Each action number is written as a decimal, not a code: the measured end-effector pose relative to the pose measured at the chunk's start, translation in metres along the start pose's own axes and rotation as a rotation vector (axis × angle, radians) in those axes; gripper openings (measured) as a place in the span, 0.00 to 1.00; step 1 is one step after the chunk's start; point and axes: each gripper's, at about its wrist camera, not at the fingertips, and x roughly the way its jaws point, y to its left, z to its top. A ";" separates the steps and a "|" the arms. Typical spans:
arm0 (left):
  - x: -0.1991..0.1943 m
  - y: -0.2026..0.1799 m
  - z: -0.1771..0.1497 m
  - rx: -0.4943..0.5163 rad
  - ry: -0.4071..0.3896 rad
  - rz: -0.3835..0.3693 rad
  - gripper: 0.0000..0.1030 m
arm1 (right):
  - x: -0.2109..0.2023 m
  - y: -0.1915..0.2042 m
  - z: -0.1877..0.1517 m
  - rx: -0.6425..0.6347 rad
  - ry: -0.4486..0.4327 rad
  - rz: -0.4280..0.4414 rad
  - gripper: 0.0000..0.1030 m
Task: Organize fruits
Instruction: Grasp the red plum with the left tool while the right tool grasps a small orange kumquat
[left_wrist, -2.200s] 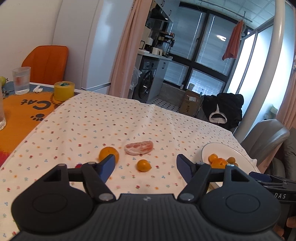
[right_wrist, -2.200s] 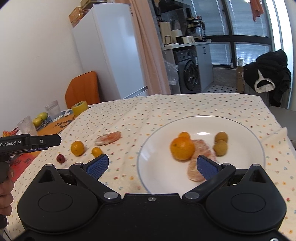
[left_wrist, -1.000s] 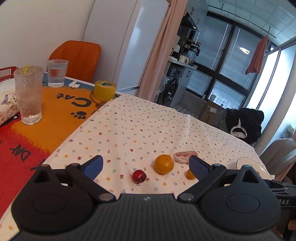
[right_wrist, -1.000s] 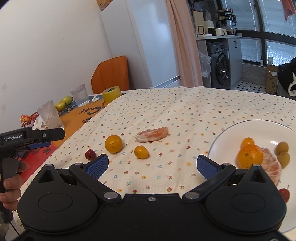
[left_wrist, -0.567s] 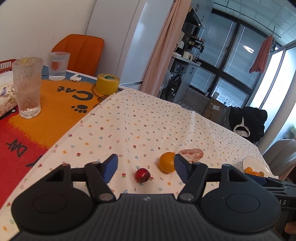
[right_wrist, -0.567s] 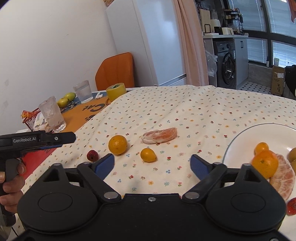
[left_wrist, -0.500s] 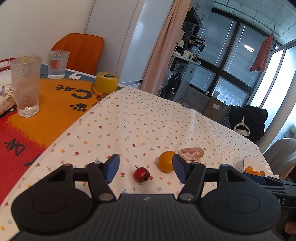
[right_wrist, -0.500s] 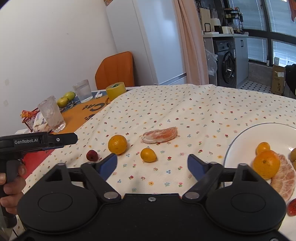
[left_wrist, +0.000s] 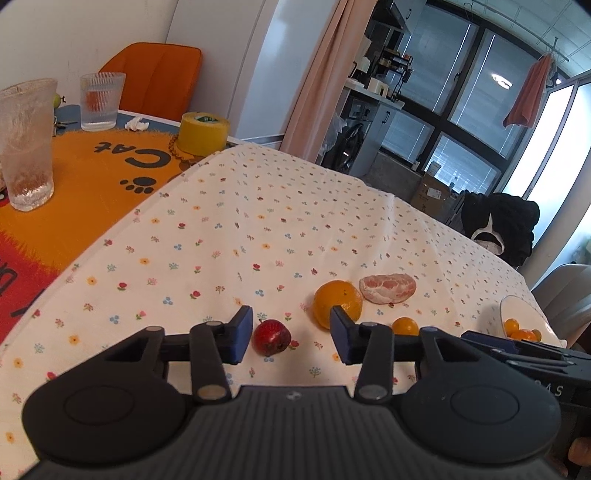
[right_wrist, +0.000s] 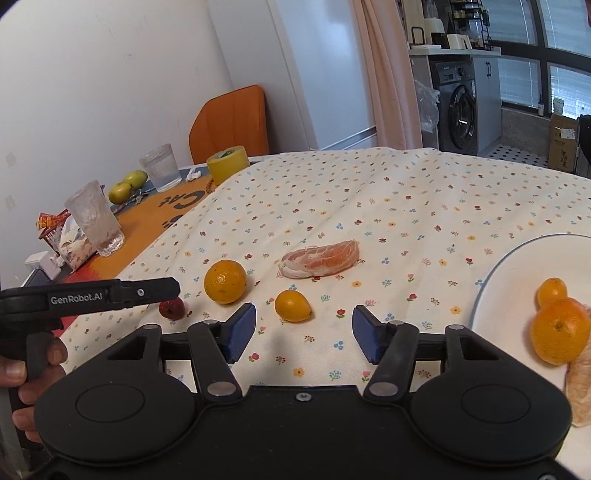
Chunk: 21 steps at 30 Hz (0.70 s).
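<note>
Floral cloth (left_wrist: 280, 225) covers the table where the small red fruit (left_wrist: 271, 338) lies, now framed between the left gripper (left_wrist: 291, 338) pads, which have been narrowed from wide yet remain clear of it; a pickup is judged imminent. Beside it sit an orange (left_wrist: 337, 302), peeled segment (left_wrist: 388, 288) and kumquat (right_wrist: 293, 305), before which the right gripper (right_wrist: 303, 334) is held part-open, empty. The plate (right_wrist: 509, 266) lies rightward; kitchen and windows are seen beyond.

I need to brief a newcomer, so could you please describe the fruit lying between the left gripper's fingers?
On the floral tablecloth, four loose fruits lie in a cluster. At its end nearest the orange mat lies the red fruit: the smallest piece, dark red, where its neighbours are orange or pale pink.
</note>
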 end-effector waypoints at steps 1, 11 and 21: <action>0.002 0.001 -0.001 -0.002 0.004 0.004 0.42 | 0.002 0.000 0.000 -0.001 0.003 0.001 0.56; 0.020 0.003 -0.005 -0.008 0.034 0.016 0.33 | 0.017 0.000 0.001 0.006 0.030 0.015 0.56; 0.019 0.006 -0.004 -0.009 0.031 0.021 0.21 | 0.030 0.004 0.004 -0.001 0.045 0.018 0.51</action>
